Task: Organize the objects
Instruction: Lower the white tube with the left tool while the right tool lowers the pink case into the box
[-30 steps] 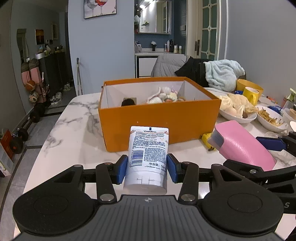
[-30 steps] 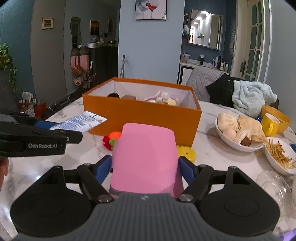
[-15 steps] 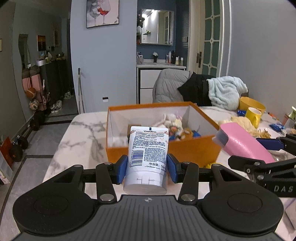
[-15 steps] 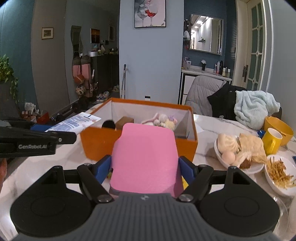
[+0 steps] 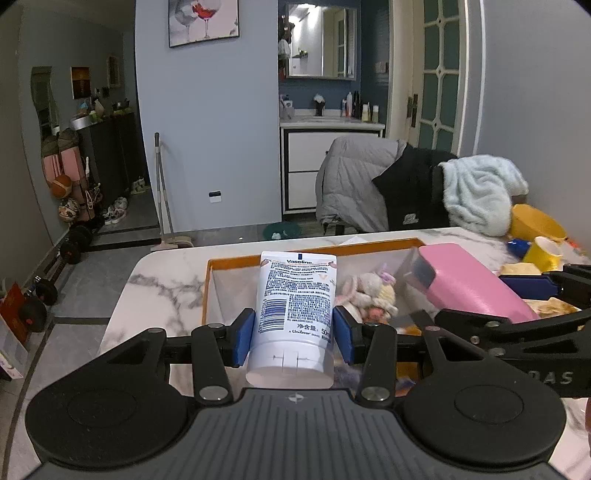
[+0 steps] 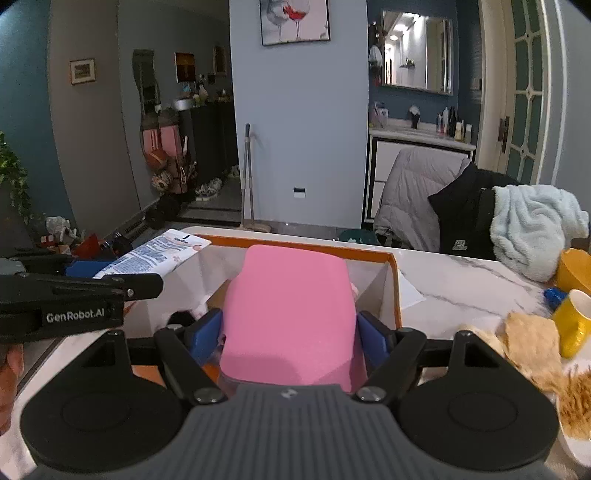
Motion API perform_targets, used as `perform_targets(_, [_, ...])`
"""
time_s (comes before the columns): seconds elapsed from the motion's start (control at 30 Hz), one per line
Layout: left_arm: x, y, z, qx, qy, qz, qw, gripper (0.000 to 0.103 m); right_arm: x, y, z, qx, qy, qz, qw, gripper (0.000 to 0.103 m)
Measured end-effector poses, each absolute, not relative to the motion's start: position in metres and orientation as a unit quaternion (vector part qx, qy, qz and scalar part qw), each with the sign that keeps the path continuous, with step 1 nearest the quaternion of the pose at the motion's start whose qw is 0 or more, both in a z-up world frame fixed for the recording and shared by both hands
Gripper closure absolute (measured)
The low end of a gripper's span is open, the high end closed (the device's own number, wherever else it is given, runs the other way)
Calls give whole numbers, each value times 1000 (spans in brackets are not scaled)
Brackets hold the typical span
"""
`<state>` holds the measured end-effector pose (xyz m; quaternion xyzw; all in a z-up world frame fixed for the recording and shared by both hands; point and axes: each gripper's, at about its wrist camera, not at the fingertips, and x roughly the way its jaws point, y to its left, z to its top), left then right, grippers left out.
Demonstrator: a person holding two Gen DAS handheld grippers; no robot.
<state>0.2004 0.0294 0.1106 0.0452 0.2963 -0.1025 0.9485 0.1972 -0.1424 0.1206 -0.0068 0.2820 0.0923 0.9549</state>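
— What do you have past the marble desk [image 5: 173, 284]?
— Your twelve o'clock: pale blue wall [image 5: 207, 147] with a wine-glass picture [image 5: 204, 21]. One o'clock: mirror [image 5: 320, 44], white vanity [image 5: 306, 162]. Two o'clock: glazed door [image 5: 439, 70]. Grey tiled floor [image 5: 77, 295] at nine.

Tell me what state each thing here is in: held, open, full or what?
Vaseline tube: clamped in left gripper, cap toward the camera, over the box.
Pink case: clamped in right gripper, over the box.
Orange box: open, a plush toy inside.
Yellow mug: on the table, contents not visible.
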Motion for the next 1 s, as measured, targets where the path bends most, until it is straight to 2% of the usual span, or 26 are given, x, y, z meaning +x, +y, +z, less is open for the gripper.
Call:
perform_targets(0.47, [277, 13, 56, 52, 368, -82, 925, 50, 313, -149, 66, 22, 372, 87, 924, 24])
perform_targets(1.0, [289, 13, 40, 62, 403, -70, 911, 50, 330, -139, 54, -12, 400, 77, 913, 23])
